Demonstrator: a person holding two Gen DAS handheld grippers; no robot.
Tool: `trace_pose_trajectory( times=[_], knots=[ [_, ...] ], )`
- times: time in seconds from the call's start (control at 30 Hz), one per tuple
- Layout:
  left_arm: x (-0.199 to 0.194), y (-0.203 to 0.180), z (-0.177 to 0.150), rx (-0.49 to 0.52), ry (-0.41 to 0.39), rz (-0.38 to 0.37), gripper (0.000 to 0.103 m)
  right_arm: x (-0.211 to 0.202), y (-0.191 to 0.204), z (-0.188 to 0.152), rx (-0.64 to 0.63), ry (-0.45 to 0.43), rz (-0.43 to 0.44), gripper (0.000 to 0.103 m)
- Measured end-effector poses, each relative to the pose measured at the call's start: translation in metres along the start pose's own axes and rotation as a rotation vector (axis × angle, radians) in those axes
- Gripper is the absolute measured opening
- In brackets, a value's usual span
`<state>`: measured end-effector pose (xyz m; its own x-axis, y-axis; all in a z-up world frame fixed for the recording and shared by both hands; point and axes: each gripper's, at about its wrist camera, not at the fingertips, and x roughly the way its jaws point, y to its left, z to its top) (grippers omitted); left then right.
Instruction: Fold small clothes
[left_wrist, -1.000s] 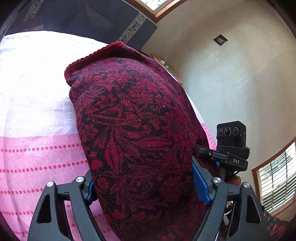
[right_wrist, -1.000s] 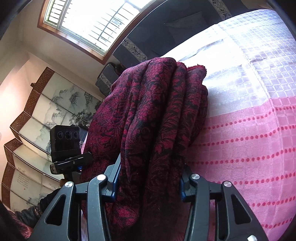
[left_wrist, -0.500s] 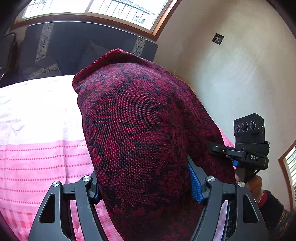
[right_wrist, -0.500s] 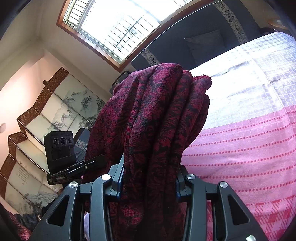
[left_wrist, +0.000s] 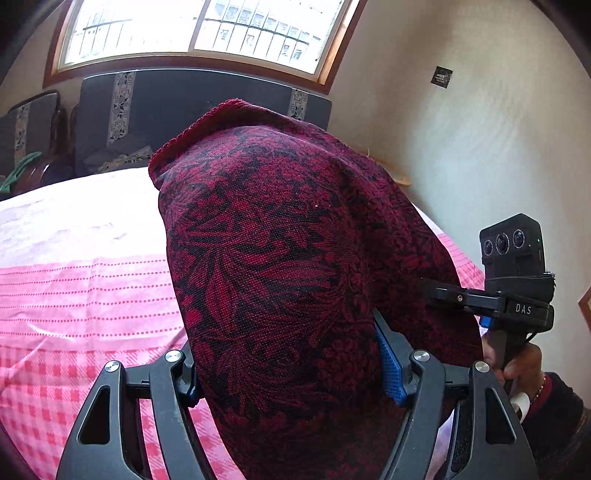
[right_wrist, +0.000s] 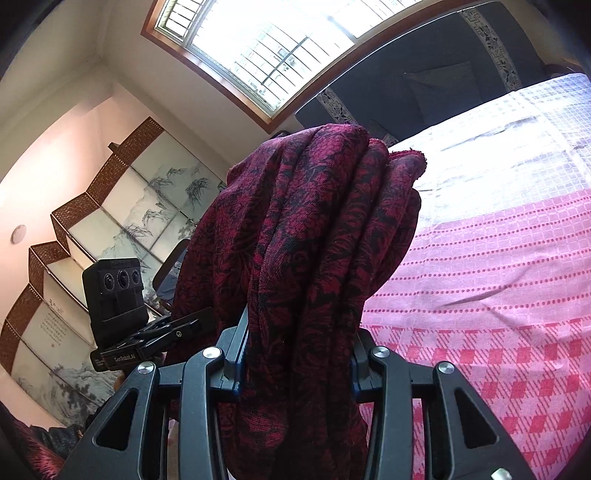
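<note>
As both claws grip it, the step: carrying the cloth (left_wrist: 280, 266) above the pink bed (left_wrist: 81, 295).
Left claw (left_wrist: 291, 373): clamped on a broad fold; jaws lately narrowed slightly.
Right claw (right_wrist: 297, 358): clamped on a bunched edge.
Next: likely lower and spread it flat.
Hidden: the cloth's lower end, cut off; its kind unclear.

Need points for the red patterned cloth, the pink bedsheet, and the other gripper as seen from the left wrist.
red patterned cloth (left_wrist: 280, 258), left wrist view, on its flat draped face.
pink bedsheet (right_wrist: 498, 266), right wrist view, on the dotted pink band.
right gripper (left_wrist: 517, 306), left wrist view, on its black body under the camera block.
</note>
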<state>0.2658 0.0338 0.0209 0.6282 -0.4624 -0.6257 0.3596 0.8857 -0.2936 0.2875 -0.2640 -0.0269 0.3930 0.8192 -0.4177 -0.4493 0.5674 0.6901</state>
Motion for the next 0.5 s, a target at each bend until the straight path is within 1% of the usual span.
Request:
trace_pose_trajectory(
  times=[0.17,0.33,0.5],
  knots=[
    [-0.016,0.004,-0.021,-0.009,0.002,0.026,0.072,0.009,0.012,-0.013,-0.002,0.023,-0.004,0.038],
    [-0.023,0.016,-0.040,-0.035,0.010,0.032,0.072,0.021,0.027,-0.025,-0.010,0.046,-0.013,0.038],
    [-0.026,0.021,-0.053,-0.038,0.019,0.038,0.072,0.027,0.030,-0.033,-0.005,0.058,-0.017,0.038]
  ],
)
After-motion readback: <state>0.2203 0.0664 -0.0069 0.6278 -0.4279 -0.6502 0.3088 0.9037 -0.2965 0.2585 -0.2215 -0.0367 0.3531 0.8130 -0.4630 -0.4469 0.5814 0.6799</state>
